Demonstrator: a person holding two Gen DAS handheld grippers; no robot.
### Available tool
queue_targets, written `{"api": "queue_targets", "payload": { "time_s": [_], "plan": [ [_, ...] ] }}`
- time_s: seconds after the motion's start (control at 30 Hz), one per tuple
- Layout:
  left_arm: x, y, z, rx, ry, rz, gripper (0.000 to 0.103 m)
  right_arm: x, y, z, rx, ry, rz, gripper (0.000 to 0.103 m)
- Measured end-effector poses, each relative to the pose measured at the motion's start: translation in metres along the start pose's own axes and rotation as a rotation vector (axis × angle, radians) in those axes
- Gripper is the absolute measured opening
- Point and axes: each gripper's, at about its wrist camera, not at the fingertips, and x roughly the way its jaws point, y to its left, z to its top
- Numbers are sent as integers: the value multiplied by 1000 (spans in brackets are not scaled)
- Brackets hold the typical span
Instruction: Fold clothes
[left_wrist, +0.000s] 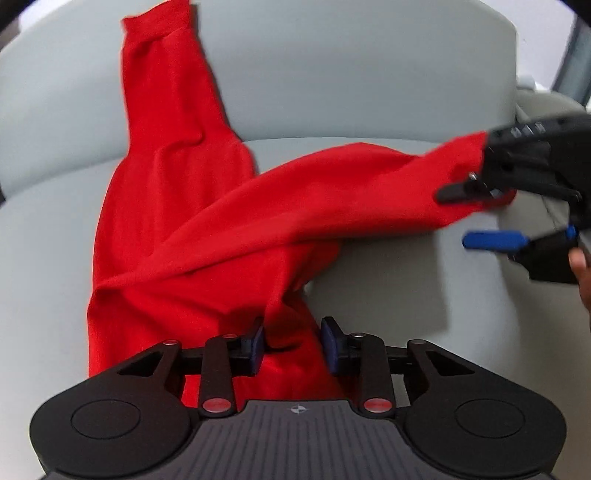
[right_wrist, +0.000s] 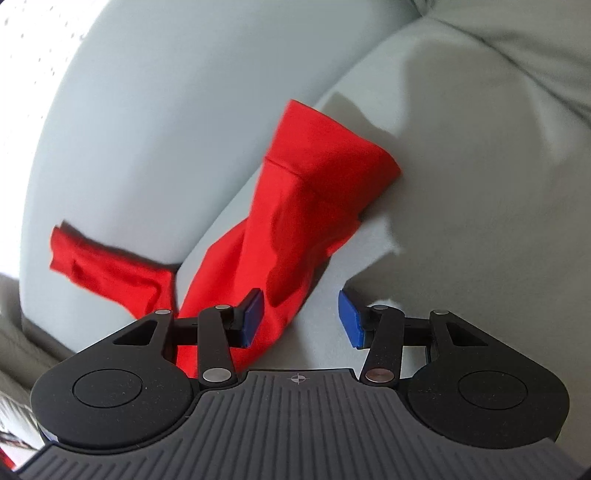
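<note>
Red garment (left_wrist: 177, 221) is spread on the grey sofa (left_wrist: 369, 92); both the left gripper (left_wrist: 291, 341) and right gripper (right_wrist: 301, 319) are parted, nothing pinched. Its sleeve (right_wrist: 314, 177) should be smoothed flat across the body before folding.

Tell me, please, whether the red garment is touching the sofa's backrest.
Touching. The left wrist view shows one long end of the red garment lying flat up against the backrest, with no gap visible between them.
</note>
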Motion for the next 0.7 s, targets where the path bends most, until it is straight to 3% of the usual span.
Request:
{"api": "queue_targets", "payload": {
  "time_s": [0.07,0.17,0.3,0.53,0.7],
  "plan": [
    [-10,6,1,-41,-7,-8,32,3,8,-1,-34,-3,5,26],
    [-28,14,0,-65,-55,15,32,-2,18,-2,-128,-14,-7,6],
    [-53,28,4,-84,-105,31,32,-9,68,-10,-331,-53,-36,3],
    [-82,62,28,-107,-203,42,32,-15,186,-19,-609,-102,32,2],
    [-79,86,40,-91,-267,-19,32,11,276,-38,-823,-142,55,2]
  ]
}}
